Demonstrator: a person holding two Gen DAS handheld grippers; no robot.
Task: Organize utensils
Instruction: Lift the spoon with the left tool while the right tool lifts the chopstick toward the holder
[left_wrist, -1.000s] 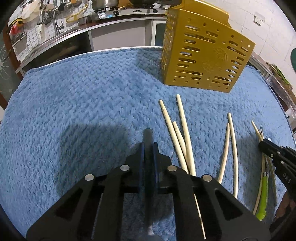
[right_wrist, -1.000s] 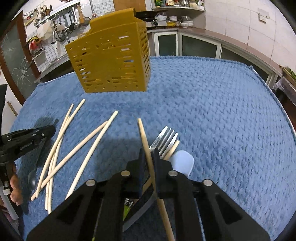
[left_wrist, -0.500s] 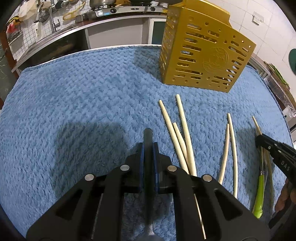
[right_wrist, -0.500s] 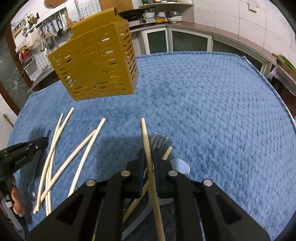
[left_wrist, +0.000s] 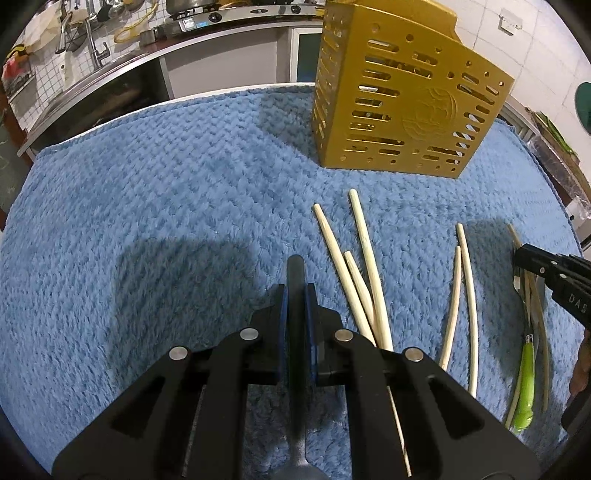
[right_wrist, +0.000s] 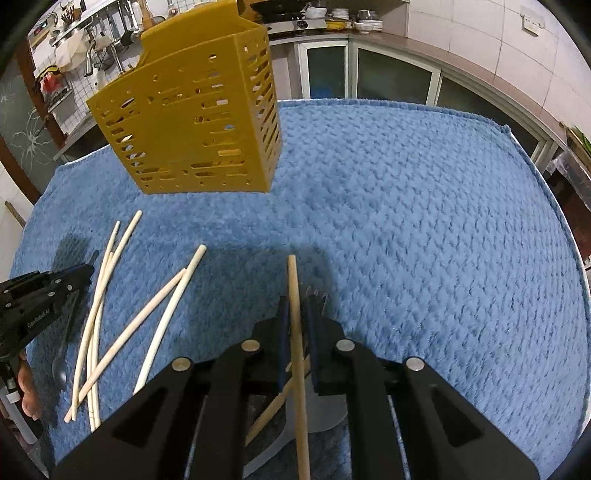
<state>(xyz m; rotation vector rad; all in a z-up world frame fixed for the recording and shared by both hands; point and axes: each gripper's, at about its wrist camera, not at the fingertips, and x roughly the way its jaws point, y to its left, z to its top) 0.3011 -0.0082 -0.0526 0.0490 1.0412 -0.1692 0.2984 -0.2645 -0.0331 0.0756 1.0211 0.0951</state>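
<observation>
Both tongs pinching: our right tongs (right_wrist: 295, 325) hold a chopstick (right_wrist: 297, 332), its length aimed ahead-left toward the yellow holder (right_wrist: 192, 122); our left tongs (left_wrist: 295, 306) clamp a spoon handle (left_wrist: 295, 280).

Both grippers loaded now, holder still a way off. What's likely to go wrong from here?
1. The right gripper pinches one chopstick partway along; the long stick may pivot or slip in transit.
2. The left gripper holds a dark spoon by its thin handle; it could swing.
3. The yellow holder looks light and tall; a misaimed insertion might tip it.
</observation>
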